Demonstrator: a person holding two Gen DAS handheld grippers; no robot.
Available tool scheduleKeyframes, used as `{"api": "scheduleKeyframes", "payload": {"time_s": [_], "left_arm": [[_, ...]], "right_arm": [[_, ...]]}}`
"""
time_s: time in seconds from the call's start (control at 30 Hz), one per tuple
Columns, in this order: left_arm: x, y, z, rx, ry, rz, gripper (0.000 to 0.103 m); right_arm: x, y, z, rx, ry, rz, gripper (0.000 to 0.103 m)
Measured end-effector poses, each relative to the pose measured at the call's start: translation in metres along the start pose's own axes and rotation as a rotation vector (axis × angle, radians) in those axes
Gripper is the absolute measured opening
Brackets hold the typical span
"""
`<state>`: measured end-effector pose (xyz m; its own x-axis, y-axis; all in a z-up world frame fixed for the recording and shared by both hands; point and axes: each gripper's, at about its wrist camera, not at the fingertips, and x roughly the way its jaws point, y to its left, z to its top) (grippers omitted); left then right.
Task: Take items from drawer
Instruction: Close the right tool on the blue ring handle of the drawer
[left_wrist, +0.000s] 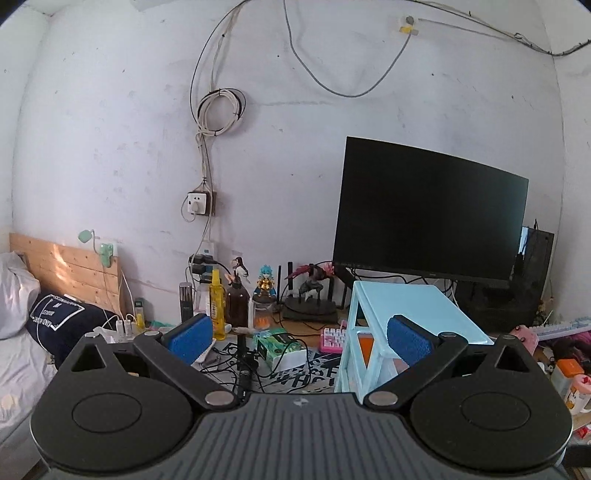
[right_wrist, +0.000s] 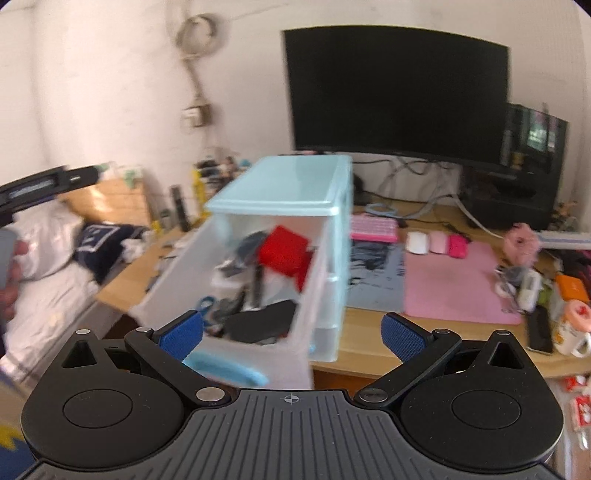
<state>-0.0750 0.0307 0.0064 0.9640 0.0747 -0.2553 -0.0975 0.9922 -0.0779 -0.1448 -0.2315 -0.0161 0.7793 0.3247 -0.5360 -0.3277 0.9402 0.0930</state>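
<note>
a: we find the top drawer of the light blue drawer unit pulled out over the wooden desk edge, holding a red item and dark clutter, blurred

b: we note the right gripper spread wide just in front of it, grasping nothing

a: we record the left gripper likewise released and empty, left of the unit, black monitor behind
</note>
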Motion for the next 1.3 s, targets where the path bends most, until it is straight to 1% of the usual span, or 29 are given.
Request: {"api": "scheduleKeyframes", "payload": {"time_s": [0.03, 0.13, 0.17, 0.2, 0.23, 0.27, 0.33, 0.43, 0.47, 0.5, 0.53, 0.57, 0.83, 0.93, 1.1, 1.3], "left_arm": [[-0.001, 0.0, -0.002, 0.004, 0.0, -0.001, 0.103], [-0.005, -0.001, -0.004, 0.007, -0.002, -0.007, 0.103], [-0.006, -0.002, -0.004, 0.007, -0.004, -0.011, 0.103], [-0.006, -0.002, -0.004, 0.007, -0.006, -0.016, 0.103], [-0.006, -0.003, -0.005, 0.008, -0.009, -0.02, 0.103], [-0.008, -0.004, -0.007, 0.01, -0.01, -0.021, 0.103], [-0.009, -0.006, -0.008, 0.018, -0.007, -0.028, 0.103], [-0.011, -0.007, -0.008, 0.029, -0.004, -0.031, 0.103], [-0.011, -0.007, -0.009, 0.033, -0.004, -0.03, 0.103], [-0.011, -0.007, -0.009, 0.036, -0.003, -0.028, 0.103], [-0.011, -0.007, -0.008, 0.038, -0.002, -0.028, 0.103], [-0.011, -0.008, -0.008, 0.041, 0.0, -0.027, 0.103], [-0.013, -0.008, -0.006, 0.052, 0.0, -0.023, 0.103], [-0.012, -0.007, -0.006, 0.049, 0.003, -0.023, 0.103], [-0.012, -0.007, -0.004, 0.042, 0.0, -0.029, 0.103], [-0.01, -0.006, -0.004, 0.047, 0.008, -0.035, 0.103]], "right_arm": [[0.0, 0.003, -0.001, -0.017, 0.001, 0.014, 0.102], [0.004, 0.007, -0.005, -0.061, 0.021, 0.028, 0.091], [0.006, 0.008, -0.007, -0.067, 0.033, 0.025, 0.082], [0.01, 0.008, -0.009, -0.073, 0.045, 0.021, 0.076], [0.014, 0.008, -0.012, -0.077, 0.06, 0.013, 0.064], [0.017, 0.008, -0.016, -0.085, 0.073, 0.004, 0.058], [0.023, 0.008, -0.025, -0.099, 0.089, -0.006, 0.056], [0.027, 0.008, -0.034, -0.1, 0.093, 0.001, 0.05], [0.029, 0.008, -0.036, -0.102, 0.093, 0.003, 0.043], [0.029, 0.009, -0.038, -0.104, 0.091, 0.006, 0.04], [0.03, 0.009, -0.039, -0.106, 0.089, 0.009, 0.029], [0.03, 0.009, -0.04, -0.108, 0.087, 0.011, 0.023], [0.038, 0.009, -0.042, -0.101, 0.096, 0.028, 0.023], [0.041, 0.009, -0.041, -0.113, 0.112, 0.054, 0.017], [0.045, 0.013, -0.041, -0.128, 0.117, 0.05, 0.017], [0.052, 0.014, -0.045, -0.143, 0.133, 0.064, 0.018]]}}
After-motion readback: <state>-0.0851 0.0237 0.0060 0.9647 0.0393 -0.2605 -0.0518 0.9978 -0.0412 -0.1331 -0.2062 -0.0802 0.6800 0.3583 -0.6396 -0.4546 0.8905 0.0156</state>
